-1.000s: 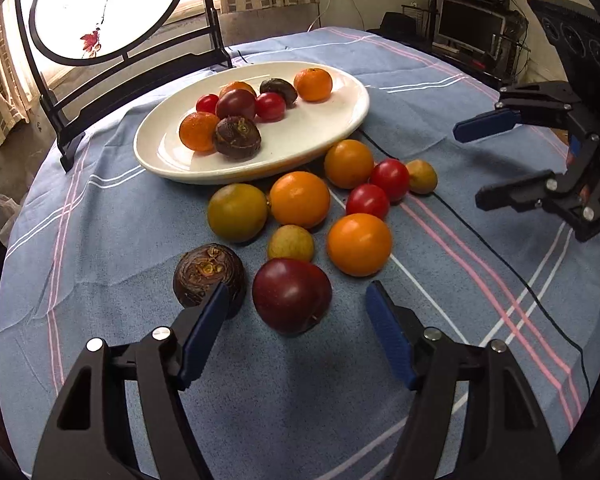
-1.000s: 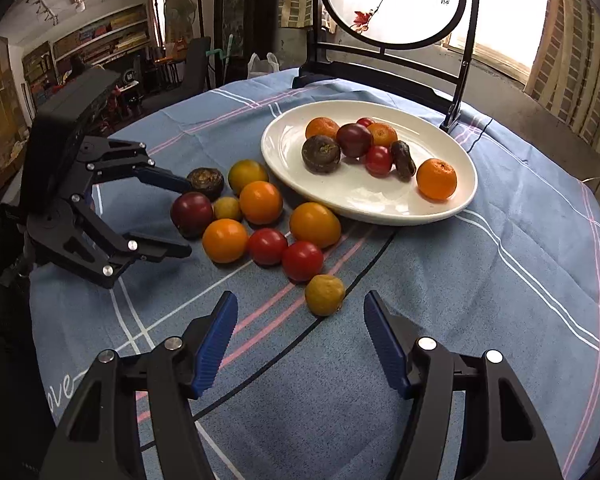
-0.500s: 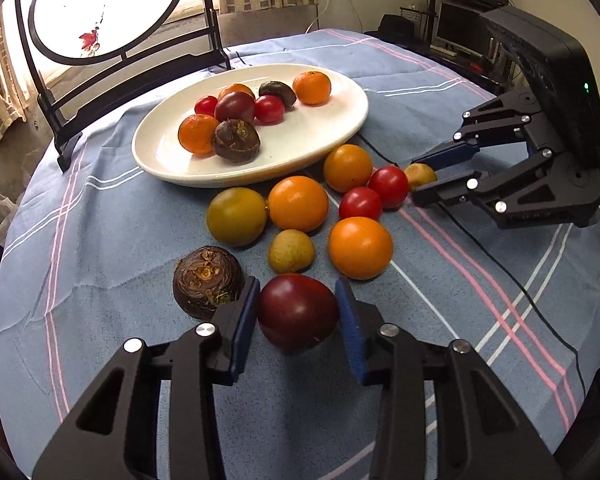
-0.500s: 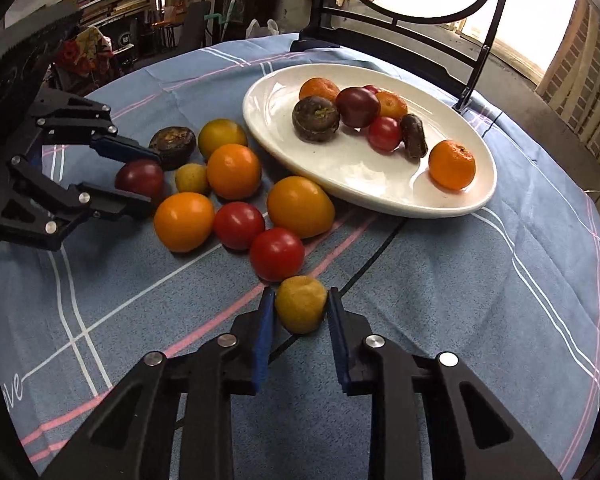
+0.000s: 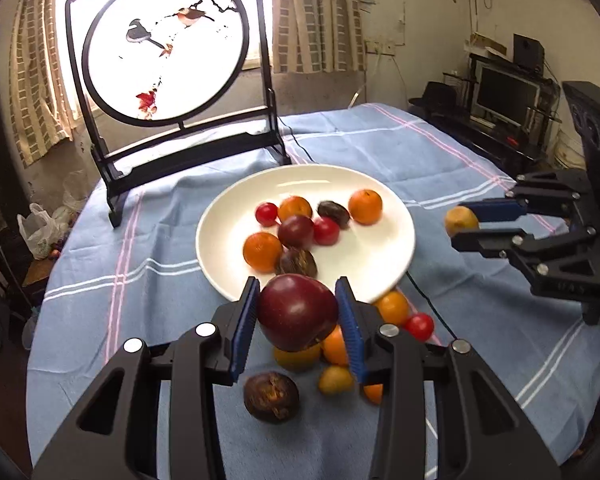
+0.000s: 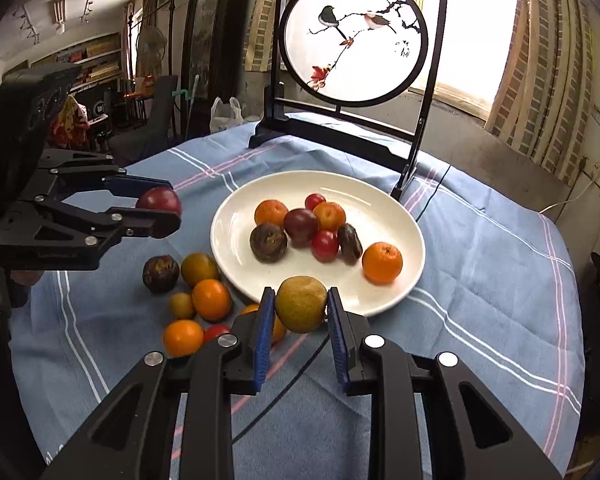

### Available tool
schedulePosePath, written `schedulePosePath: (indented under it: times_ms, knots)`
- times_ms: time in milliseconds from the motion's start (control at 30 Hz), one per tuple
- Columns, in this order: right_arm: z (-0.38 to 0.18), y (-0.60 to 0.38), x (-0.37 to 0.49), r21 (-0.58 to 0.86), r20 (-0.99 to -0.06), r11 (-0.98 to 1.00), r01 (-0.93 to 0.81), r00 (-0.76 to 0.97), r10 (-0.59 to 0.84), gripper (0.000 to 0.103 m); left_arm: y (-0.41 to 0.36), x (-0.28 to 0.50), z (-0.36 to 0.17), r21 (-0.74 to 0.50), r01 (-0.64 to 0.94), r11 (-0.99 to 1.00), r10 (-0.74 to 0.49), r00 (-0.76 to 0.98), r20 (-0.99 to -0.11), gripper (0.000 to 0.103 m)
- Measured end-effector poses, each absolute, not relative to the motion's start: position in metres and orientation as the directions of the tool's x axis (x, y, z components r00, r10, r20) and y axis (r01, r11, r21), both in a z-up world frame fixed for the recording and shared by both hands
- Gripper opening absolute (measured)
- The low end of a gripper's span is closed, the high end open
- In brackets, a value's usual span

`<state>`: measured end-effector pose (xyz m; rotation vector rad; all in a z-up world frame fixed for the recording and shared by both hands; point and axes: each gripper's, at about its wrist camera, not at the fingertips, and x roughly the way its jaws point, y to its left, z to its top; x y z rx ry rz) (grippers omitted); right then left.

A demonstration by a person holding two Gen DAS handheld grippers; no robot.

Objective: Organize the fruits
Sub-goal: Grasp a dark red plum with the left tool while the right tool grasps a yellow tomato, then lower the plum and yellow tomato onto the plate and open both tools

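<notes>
Mid-transfer, both loads lifted off surface (image 6: 480, 264). Left gripper (image 5: 297, 312) clamped on dark red plum (image 5: 298, 311); right gripper (image 6: 300, 312) clamped on yellow-green citrus (image 6: 301, 304). Both near front rim of white plate (image 6: 380, 188). Next: carry over bare plate patch, lower, release gently; rolling likely.

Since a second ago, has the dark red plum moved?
Yes. The plum has left the cloth, lifted in the left claw, and now hangs near the plate rim.
</notes>
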<state>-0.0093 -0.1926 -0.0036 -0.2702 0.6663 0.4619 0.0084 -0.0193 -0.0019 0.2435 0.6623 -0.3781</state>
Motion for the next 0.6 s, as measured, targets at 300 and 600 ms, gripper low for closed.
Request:
schedulePosePath:
  times_ms: [300,600]
  knots:
    - [-0.003,-0.186,0.029,-0.029,-0.633,0.887,-0.46,0.696,0.34,0.026,-0.032,0.063,0.003,0.127,0.327,0.937,-0.178,0.757,-0.629,0.038]
    - [-0.006,-0.194,0.074,0.123,-0.606,0.935,-0.332,0.721,0.336,0.026,-0.03,0.102,-0.014,0.098,0.233,0.968,-0.112,0.745,-0.658,0.038]
